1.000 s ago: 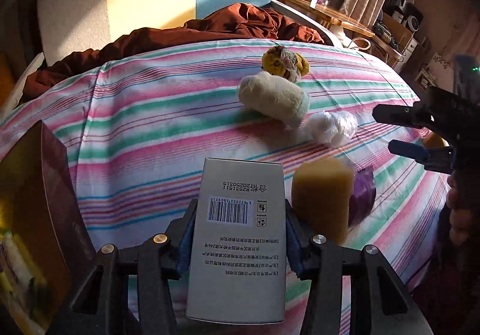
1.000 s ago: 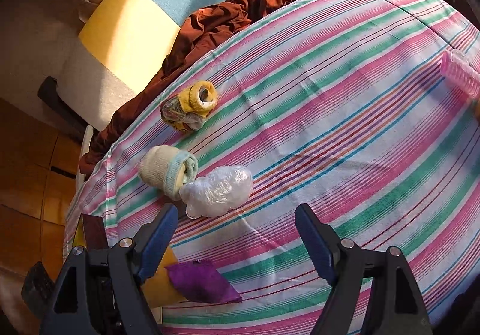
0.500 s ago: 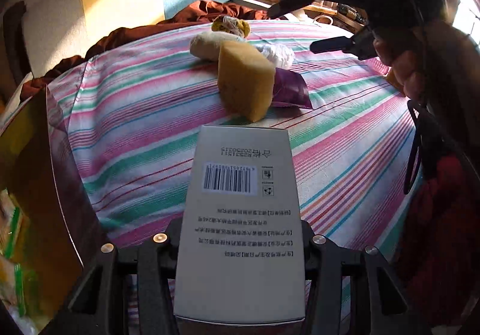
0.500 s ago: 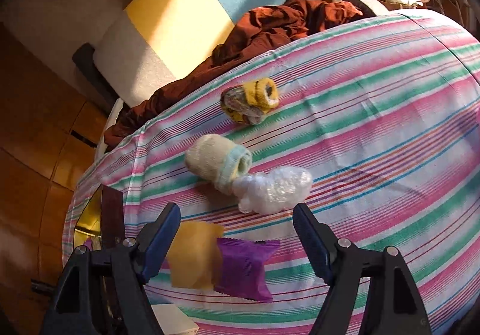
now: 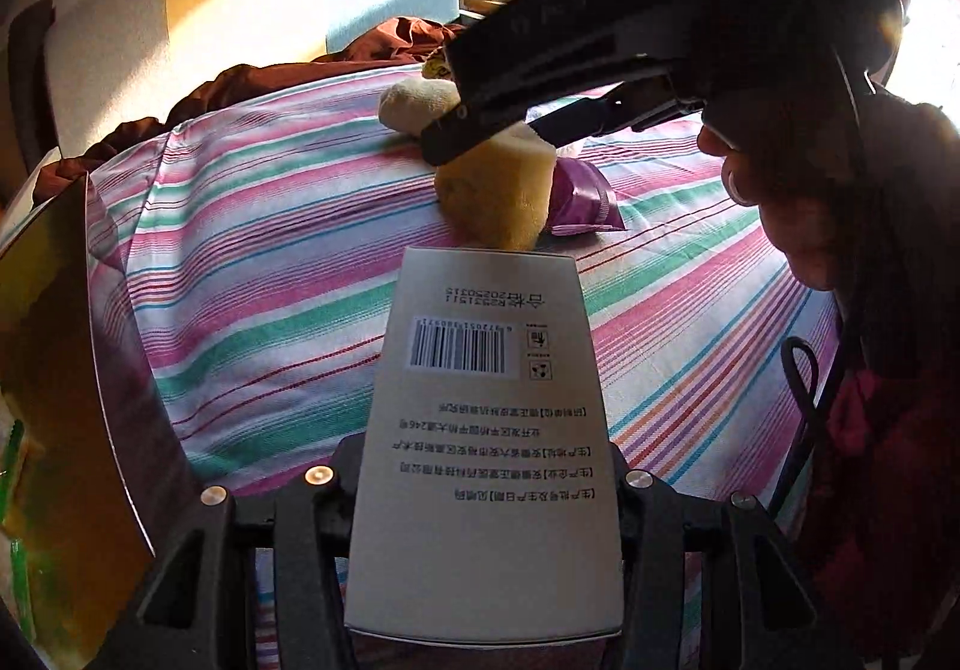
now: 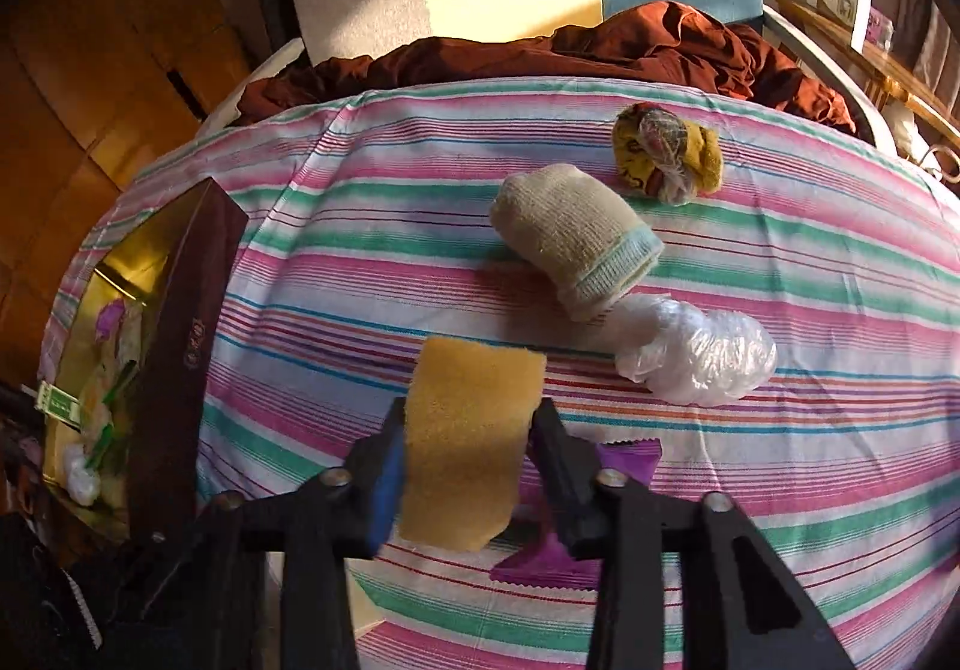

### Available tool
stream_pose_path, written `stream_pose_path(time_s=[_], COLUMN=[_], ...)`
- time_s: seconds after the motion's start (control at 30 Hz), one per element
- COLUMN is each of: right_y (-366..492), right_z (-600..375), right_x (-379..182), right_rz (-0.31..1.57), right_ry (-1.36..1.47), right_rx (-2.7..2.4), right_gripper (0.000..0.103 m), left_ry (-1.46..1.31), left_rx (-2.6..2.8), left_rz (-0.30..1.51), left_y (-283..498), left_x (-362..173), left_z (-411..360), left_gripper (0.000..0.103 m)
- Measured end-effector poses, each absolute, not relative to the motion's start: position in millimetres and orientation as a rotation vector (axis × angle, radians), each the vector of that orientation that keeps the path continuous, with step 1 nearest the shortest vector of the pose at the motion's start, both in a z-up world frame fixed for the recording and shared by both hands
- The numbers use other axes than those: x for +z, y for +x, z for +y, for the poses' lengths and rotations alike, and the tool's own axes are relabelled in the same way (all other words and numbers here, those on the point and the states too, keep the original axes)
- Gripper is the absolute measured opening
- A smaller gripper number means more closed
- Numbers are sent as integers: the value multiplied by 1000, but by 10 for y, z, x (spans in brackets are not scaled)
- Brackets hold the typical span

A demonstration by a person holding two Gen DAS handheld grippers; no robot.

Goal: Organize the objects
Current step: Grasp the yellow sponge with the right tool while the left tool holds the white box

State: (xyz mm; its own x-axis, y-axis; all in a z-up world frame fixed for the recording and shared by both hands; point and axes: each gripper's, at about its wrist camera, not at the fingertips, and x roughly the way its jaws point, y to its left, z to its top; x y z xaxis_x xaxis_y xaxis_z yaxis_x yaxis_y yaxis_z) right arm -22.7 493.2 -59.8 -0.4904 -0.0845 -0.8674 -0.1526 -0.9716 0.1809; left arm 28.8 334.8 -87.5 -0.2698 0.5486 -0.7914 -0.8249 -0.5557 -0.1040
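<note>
A white box with a barcode (image 5: 486, 370) is clamped in my left gripper (image 5: 486, 466), which is shut on it low over the striped bed sheet (image 5: 270, 262). My right gripper (image 6: 469, 430) has its jaws closing on an upright yellow sponge (image 6: 474, 382), and both pads press its sides. In the left wrist view the right gripper (image 5: 489, 135) reaches in from the upper right onto that sponge (image 5: 498, 196), just beyond the white box. A purple packet (image 6: 624, 457) lies right beside the sponge.
A rolled beige sock (image 6: 576, 238), a crumpled clear plastic bag (image 6: 696, 358) and a yellow sock bundle (image 6: 666, 153) lie farther up the sheet. An open dark box with a gold lining (image 6: 174, 346) holds small items at the left edge. A brown blanket (image 6: 600, 51) lies along the headboard.
My right gripper swung over to the yellow sponge and shut on it. The left gripper with the white box moved closer to the sponge, then held still.
</note>
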Motion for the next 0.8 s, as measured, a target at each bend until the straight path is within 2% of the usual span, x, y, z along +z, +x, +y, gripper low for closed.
stream_pose_path(time_s=[0.8], right_y=[-209], right_z=[4986], right_x=[-521], right_rz=[402], right_ry=[-1499], right_rx=[2714], right_gripper=[34], left_ry=[-1003], left_rx=[1976], left_rz=[394], left_y=[372], left_x=[-687], left_z=[3274], left_gripper=[50])
